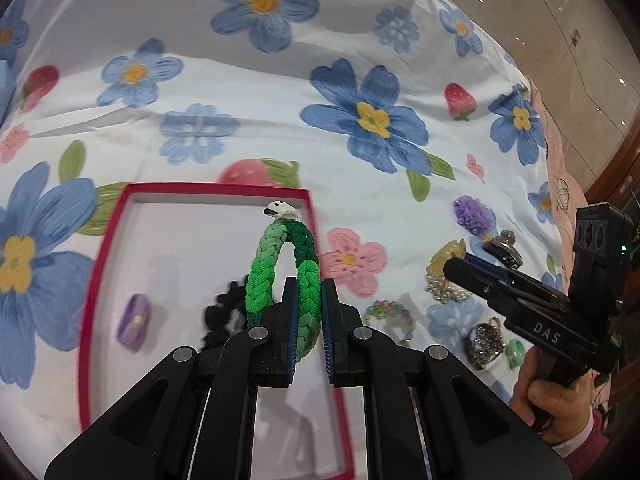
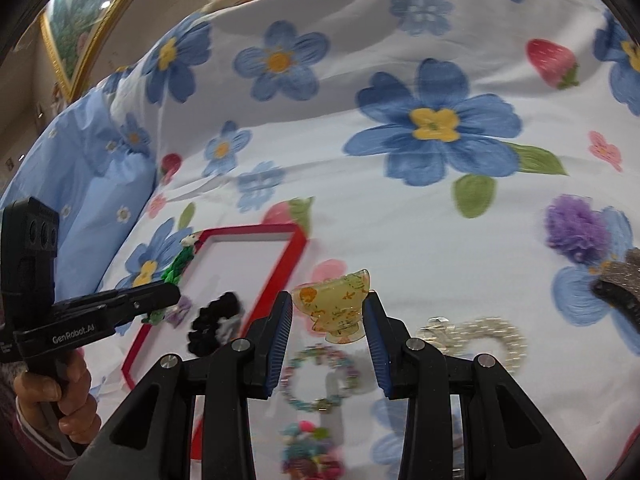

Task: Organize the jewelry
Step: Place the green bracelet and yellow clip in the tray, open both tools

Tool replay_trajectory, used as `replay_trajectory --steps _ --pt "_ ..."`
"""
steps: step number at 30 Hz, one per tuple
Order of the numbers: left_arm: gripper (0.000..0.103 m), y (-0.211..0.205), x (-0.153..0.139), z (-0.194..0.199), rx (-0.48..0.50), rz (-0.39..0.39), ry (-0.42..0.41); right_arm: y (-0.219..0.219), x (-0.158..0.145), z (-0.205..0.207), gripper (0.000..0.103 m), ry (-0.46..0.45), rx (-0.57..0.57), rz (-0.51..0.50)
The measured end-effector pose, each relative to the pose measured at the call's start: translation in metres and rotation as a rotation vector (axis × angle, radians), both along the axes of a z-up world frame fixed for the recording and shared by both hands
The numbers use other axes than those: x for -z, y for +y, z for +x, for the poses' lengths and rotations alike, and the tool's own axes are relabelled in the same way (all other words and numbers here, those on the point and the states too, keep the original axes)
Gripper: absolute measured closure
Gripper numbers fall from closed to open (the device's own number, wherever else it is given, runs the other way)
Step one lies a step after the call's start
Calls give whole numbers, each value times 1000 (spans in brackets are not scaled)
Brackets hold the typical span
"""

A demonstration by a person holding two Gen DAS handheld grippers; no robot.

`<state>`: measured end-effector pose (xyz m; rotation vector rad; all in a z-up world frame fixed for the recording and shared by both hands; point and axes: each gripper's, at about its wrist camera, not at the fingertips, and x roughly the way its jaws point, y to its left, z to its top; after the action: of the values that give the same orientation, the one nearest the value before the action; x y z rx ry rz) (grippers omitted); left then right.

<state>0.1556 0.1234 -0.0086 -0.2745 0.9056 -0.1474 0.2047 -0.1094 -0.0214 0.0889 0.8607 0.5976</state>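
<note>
Meanwhile, ridged blue jaws pinch a braided green hair tie (image 1: 308,280)

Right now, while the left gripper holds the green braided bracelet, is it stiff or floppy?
Probably springy: the green braided bracelet keeps an arch above the left gripper. Likely light, as a cord braid. The white charm on top may make it sway.

My left gripper (image 1: 308,300): matt black plastic, ribbed blue pads, bright metal pins. Braid (image 1: 280,268) in it is woven green cord, soft, with a glossy white charm. Tray (image 1: 102,280): matt red card rim, smooth white floor. Scrunchie (image 1: 224,312) is black, crinkled cloth. Claw clip (image 2: 332,304) is translucent glossy plastic. Sheet (image 1: 280,100): smooth printed cloth, slightly creased.
</note>
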Motion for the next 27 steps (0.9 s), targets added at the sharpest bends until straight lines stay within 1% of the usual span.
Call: replay_trajectory --steps 7,14,21,27 --pt "94 31 4 -10 -46 12 13 40 2 -10 66 12 -73 3" --pt "94 62 17 -6 -81 17 43 81 10 -7 66 30 -138 1" --pt "94 85 42 18 -94 20 99 124 24 10 66 41 -199 -24" --pt "94 94 59 41 -98 46 134 153 44 34 66 55 -224 -88"
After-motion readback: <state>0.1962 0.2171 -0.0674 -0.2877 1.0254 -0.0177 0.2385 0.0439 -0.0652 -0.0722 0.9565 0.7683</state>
